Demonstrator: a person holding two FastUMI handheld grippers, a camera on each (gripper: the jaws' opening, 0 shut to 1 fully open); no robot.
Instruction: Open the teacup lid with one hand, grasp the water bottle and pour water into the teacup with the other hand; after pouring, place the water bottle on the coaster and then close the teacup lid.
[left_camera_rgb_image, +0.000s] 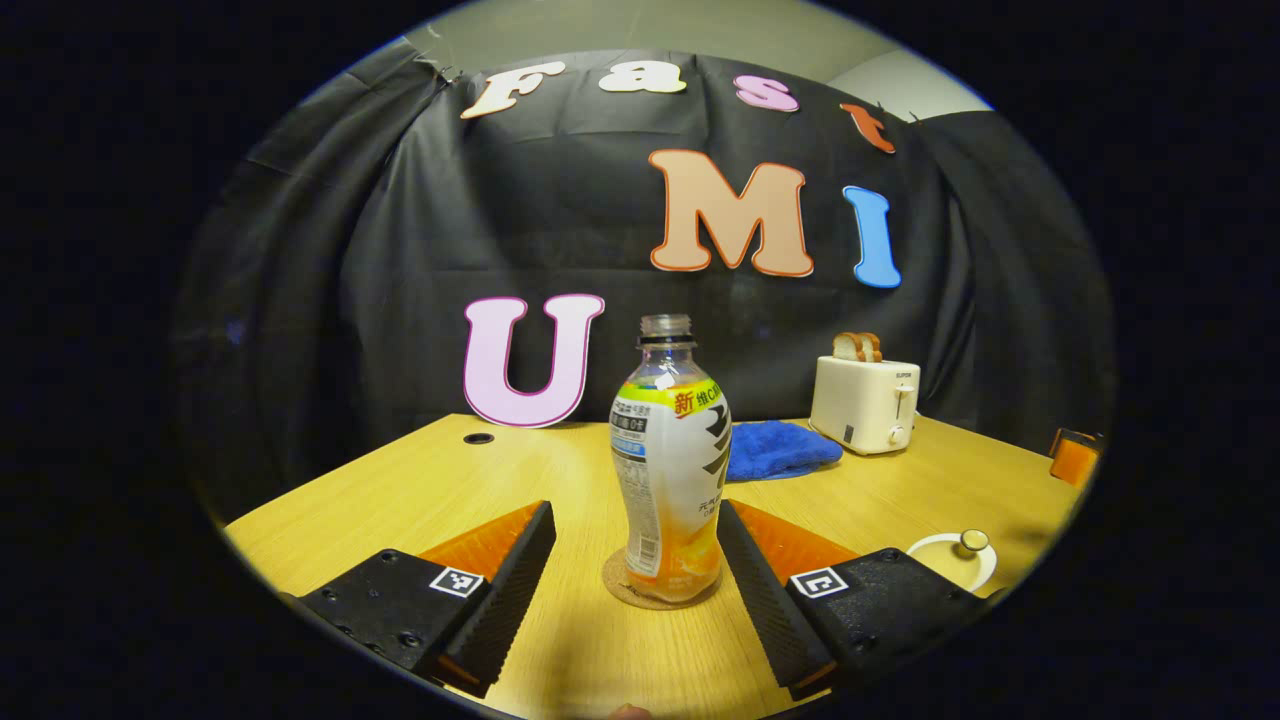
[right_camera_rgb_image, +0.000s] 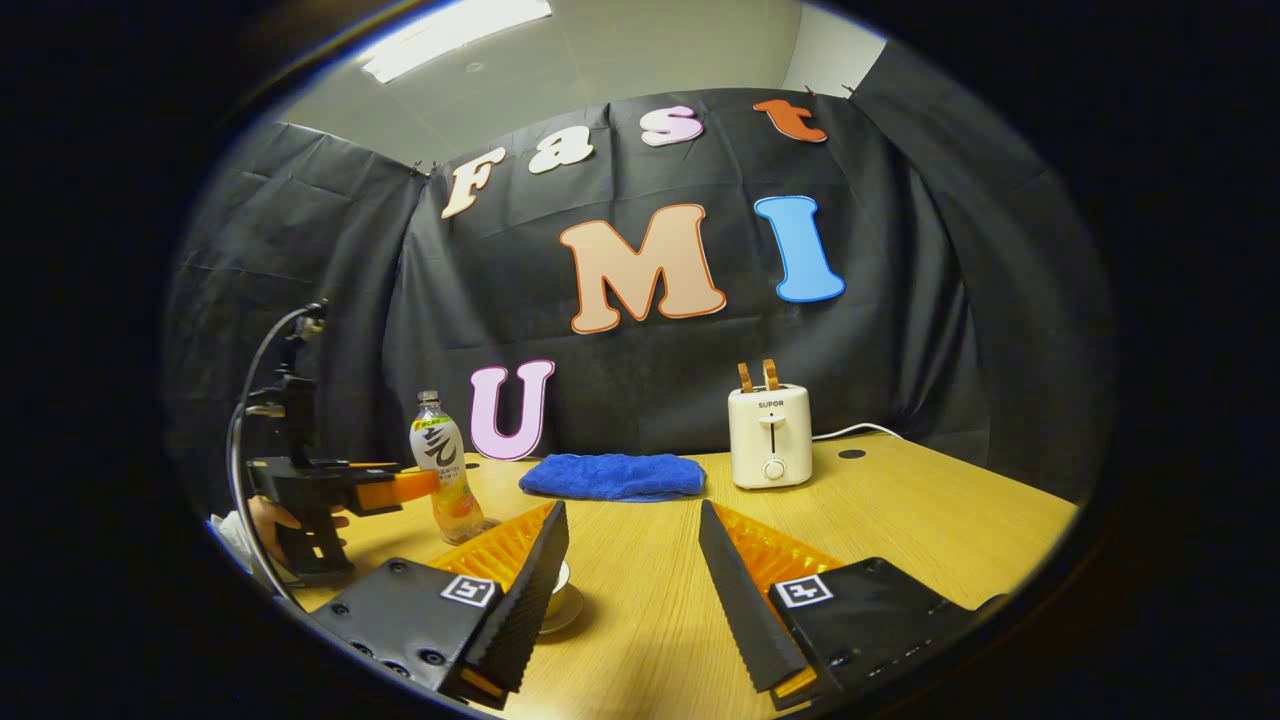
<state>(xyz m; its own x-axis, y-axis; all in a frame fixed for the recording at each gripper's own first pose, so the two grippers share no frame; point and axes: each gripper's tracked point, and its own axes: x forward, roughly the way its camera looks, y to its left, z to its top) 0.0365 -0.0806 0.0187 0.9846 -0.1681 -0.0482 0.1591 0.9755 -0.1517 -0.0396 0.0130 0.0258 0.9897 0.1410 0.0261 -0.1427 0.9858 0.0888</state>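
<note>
Left gripper view: the left gripper (left_camera_rgb_image: 637, 560) is spread wide, its fingers flanking but not touching the water bottle (left_camera_rgb_image: 670, 465). The uncapped bottle stands upright on a round coaster (left_camera_rgb_image: 625, 592) on the wooden table (left_camera_rgb_image: 400, 490). To the near right sits the white teacup lid (left_camera_rgb_image: 957, 553) with its knob; whether it rests on the cup cannot be told. A blue cloth (left_camera_rgb_image: 780, 448) and a toaster (left_camera_rgb_image: 865, 403) stand farther back.

Right gripper view: the right gripper (right_camera_rgb_image: 630, 560) is likewise released, holding nothing. The teacup (right_camera_rgb_image: 560, 600) peeks out just beside its left finger. At far left a person's hand (right_camera_rgb_image: 270, 520) holds the other gripper at the bottle.

The bottle appears set on its coaster, so closing the lid likely comes next: the right gripper must swing left and down over the knob.
</note>
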